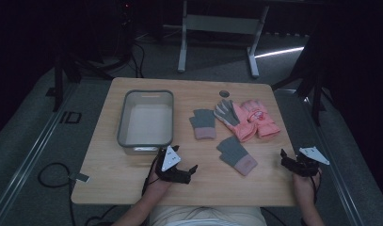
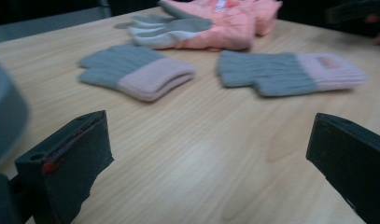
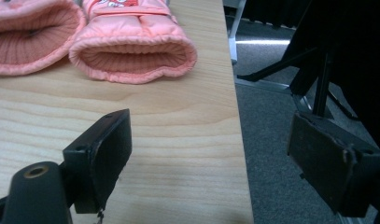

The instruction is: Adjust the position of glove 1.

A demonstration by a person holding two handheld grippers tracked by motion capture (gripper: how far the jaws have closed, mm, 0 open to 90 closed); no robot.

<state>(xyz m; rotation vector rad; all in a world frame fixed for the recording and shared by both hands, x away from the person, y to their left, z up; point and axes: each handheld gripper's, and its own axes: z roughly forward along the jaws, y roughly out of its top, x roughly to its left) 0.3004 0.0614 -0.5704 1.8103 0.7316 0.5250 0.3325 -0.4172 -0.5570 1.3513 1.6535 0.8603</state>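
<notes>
Two grey knit gloves with pink cuffs lie flat on the wooden table [image 1: 114,165], one in the middle [image 1: 203,124] and one nearer me [image 1: 236,154]. Behind them rests a pair of padded pink gloves [image 1: 249,120]. My left gripper [image 1: 192,173] sits low at the front of the table, open and empty, facing the knit gloves [image 2: 136,72] [image 2: 290,72]. At the table's right front corner my right gripper [image 1: 285,160] is also open and empty. Its own view looks at the pink gloves' cuffs [image 3: 131,51], with one jaw out past the table edge.
A grey rectangular bin [image 1: 146,117] with nothing in it stands left of the gloves, just beyond my left gripper, and its rim [image 2: 5,121] shows at the left. A round hole [image 1: 224,93] is near the table's far edge. Dark floor and stand legs [image 3: 318,79] lie past the right edge.
</notes>
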